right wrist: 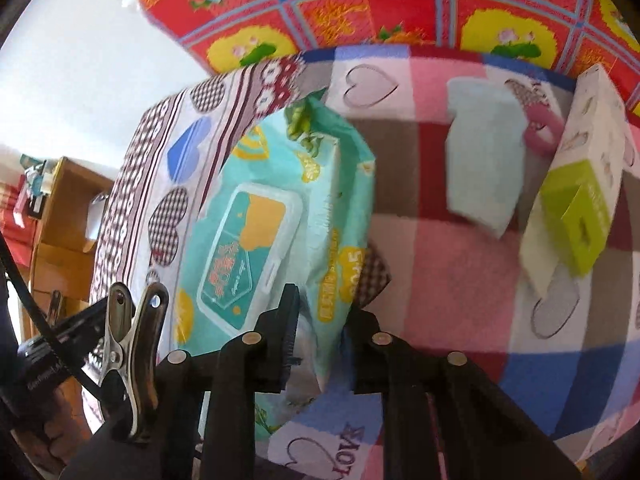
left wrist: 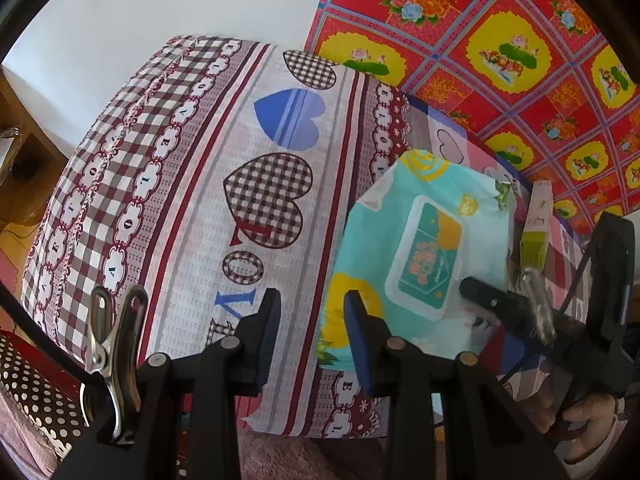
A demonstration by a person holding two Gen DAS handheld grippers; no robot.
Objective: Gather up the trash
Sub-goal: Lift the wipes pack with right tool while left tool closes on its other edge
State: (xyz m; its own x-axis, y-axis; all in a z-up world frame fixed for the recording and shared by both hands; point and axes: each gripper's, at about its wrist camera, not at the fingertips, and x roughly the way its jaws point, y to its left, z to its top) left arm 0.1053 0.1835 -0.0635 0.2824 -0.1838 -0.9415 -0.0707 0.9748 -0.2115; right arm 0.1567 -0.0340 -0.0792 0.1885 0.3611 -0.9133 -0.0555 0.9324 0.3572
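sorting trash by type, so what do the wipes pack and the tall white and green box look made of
Wipes pack: looks like soft plastic film, glossy and crinkled at its sealed end, with a stiffer white flip lid, probably hard plastic.
White and green box: looks like printed cardboard, matte, with sharp folded edges and flat faces.

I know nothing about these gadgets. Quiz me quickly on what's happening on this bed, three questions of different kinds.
1. True or false: nothing lies between the left gripper jaws.
2. What sits between the right gripper jaws? A: teal plastic wet-wipes pack. B: white-and-lime cardboard box. C: pale blue block.
3. Fill in: the pack's white flip lid is ____ (open/closed).
Key: 1 true; 2 A; 3 closed.
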